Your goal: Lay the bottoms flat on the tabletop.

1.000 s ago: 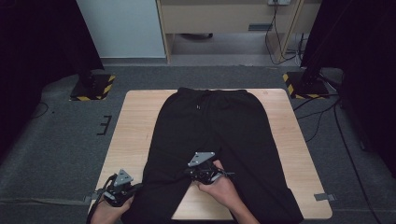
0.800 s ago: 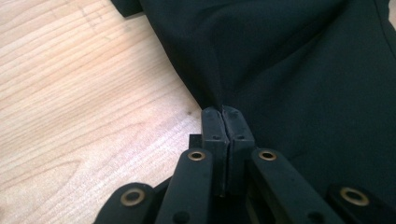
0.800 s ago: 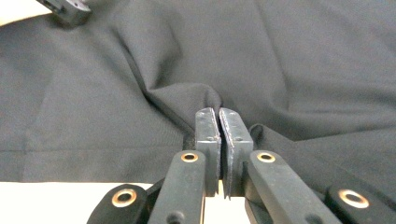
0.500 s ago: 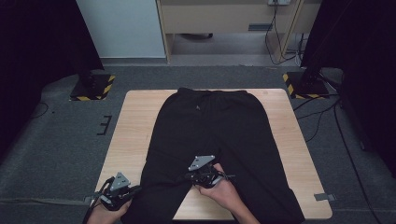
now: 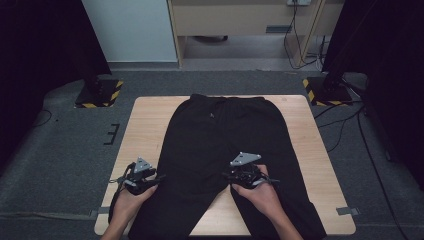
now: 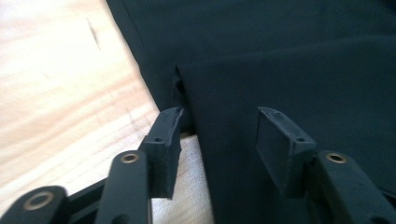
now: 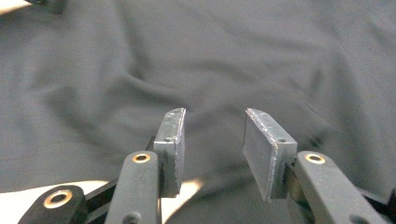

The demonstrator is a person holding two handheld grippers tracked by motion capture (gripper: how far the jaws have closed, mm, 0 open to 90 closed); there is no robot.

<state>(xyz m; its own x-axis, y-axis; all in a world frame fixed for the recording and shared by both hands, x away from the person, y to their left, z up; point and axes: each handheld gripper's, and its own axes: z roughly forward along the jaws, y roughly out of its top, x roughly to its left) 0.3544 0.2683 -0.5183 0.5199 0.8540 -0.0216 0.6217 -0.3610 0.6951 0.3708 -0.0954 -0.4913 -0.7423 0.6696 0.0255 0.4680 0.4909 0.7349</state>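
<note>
- High view: black trousers lie flat on the worktop, waistband at the far side. The left claw sits at the outer edge of one leg, the right claw on the other leg.
- Left gripper view: the left claw has just been opening; its jaws stand apart, straddling the trouser edge without pinching it.
- Right gripper view: the right claw has likewise been opening, its jaws parted with cloth just ahead.
</note>
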